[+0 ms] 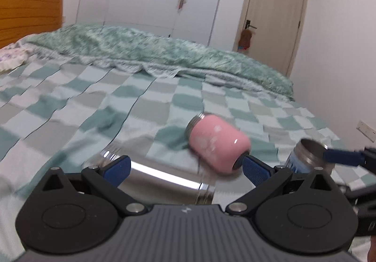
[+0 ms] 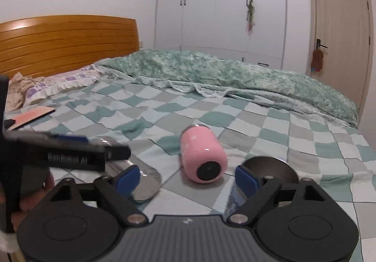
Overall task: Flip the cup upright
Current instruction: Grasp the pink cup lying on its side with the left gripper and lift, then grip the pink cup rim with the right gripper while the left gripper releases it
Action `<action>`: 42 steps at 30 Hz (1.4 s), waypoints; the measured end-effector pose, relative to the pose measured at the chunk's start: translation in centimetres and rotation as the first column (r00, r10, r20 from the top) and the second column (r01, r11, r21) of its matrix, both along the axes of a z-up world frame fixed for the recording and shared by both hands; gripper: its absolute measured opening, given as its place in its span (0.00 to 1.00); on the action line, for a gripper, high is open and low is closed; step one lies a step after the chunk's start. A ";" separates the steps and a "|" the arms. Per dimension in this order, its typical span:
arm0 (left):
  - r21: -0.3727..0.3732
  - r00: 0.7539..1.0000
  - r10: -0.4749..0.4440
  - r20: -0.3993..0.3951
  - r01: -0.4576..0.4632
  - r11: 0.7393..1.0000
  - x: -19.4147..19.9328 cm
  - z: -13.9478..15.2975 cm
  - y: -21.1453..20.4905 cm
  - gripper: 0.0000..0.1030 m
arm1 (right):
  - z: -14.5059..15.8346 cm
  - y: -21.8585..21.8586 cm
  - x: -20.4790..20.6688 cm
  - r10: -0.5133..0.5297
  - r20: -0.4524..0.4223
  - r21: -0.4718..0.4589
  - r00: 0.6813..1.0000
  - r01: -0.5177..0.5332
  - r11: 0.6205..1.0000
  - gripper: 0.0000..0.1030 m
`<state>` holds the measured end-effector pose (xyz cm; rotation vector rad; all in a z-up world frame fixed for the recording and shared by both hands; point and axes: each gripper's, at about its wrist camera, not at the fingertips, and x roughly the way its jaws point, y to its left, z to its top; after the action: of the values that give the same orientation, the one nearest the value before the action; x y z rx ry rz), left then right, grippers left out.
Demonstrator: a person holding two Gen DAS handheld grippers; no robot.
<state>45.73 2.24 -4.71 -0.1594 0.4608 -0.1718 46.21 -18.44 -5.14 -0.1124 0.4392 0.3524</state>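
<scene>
A pink cup [image 1: 217,143] lies on its side on the checked bedspread, its black base toward me; it also shows in the right wrist view [image 2: 202,159]. A steel cup [image 1: 159,176] lies on its side between the jaws of my left gripper [image 1: 186,170], which is open over it. In the right wrist view the steel cup [image 2: 141,178] lies at lower left. A blue-labelled steel cup [image 1: 307,156] stands upright at the right. My right gripper [image 2: 189,178] is open, and its right finger [image 2: 246,179] is by that upright cup [image 2: 270,168].
A rumpled green quilt [image 2: 235,76] lies across the far side of the bed. A wooden headboard [image 2: 65,43] and a pillow [image 2: 61,84] are at the left. A pink flat item [image 2: 33,116] lies near the pillow. Wardrobe and door stand behind.
</scene>
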 end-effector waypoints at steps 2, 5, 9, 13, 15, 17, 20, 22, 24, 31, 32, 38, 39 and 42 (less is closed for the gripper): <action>-0.001 1.000 -0.020 0.005 0.020 1.000 1.3 0.2 -0.6 1.00 | 0.1 -0.3 0.6 0.012 0.020 0.009 1.000 -0.012 1.000 0.84; -0.038 0.999 -0.024 -0.047 0.022 0.999 4.4 0.2 -1.0 1.00 | 1.2 -0.5 2.8 0.025 0.045 0.028 0.999 -0.027 0.999 0.84; -0.097 0.990 -0.052 -0.133 0.039 0.995 9.1 -0.2 -1.5 1.00 | 4.0 -0.8 8.2 0.016 0.051 0.082 0.999 -0.021 0.996 0.84; -0.144 0.975 -0.054 -0.217 0.023 0.989 13.4 -0.7 -2.6 1.00 | 5.4 -1.0 14.8 0.003 -0.039 0.240 0.999 0.007 0.971 0.86; -0.145 0.963 -0.076 -0.259 0.039 0.989 15.5 -1.2 -3.5 1.00 | 4.9 -0.7 17.8 -0.009 -0.089 0.320 0.996 0.037 0.947 0.86; -0.108 0.950 -0.047 -0.308 0.014 0.994 17.2 -1.8 -4.3 1.00 | 3.8 -0.2 19.8 -0.024 -0.119 0.344 0.993 0.063 0.937 0.86; -0.075 0.936 0.004 -0.353 -0.033 0.997 18.9 -2.6 -4.7 1.00 | 1.9 0.0 21.5 -0.037 -0.135 0.314 0.990 0.078 0.946 0.86; -0.083 0.929 0.003 -0.371 -0.037 0.996 19.5 -2.9 -4.9 1.00 | 1.3 -0.7 22.5 -0.010 -0.169 0.320 0.986 0.064 0.945 0.86; -0.105 0.918 -0.001 -0.397 -0.044 0.993 19.9 -3.2 -5.1 1.00 | 1.6 -1.4 23.1 0.008 -0.174 0.282 0.985 0.042 0.959 0.89; -0.137 0.911 -0.076 -0.406 0.022 0.990 20.9 -4.2 -6.7 0.96 | 1.5 -3.4 24.5 -0.055 -0.179 -0.007 0.982 0.054 0.999 0.95; -0.134 0.912 -0.080 -0.402 0.028 0.991 20.9 -4.2 -7.0 0.95 | 1.1 -3.8 25.1 -0.054 -0.222 -0.015 0.974 0.052 0.999 0.95; -0.036 0.932 -0.145 -0.333 0.141 0.989 20.0 -3.7 -9.6 0.91 | -1.2 -6.6 28.8 0.110 -0.453 0.288 0.885 0.028 0.957 0.95; -0.024 0.933 -0.167 -0.318 0.168 0.985 19.6 -3.6 -10.0 0.89 | -1.9 -6.5 29.7 0.146 -0.497 0.319 0.856 0.024 0.947 0.95; -0.014 0.931 -0.221 -0.289 0.227 0.974 18.6 -3.5 -10.7 0.85 | -4.7 -5.8 32.1 0.179 -0.622 0.341 0.762 0.059 0.938 0.93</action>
<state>64.34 -8.42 -8.20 -0.1120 0.7735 -0.3710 78.31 -24.27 -9.81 0.3566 1.0608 0.5291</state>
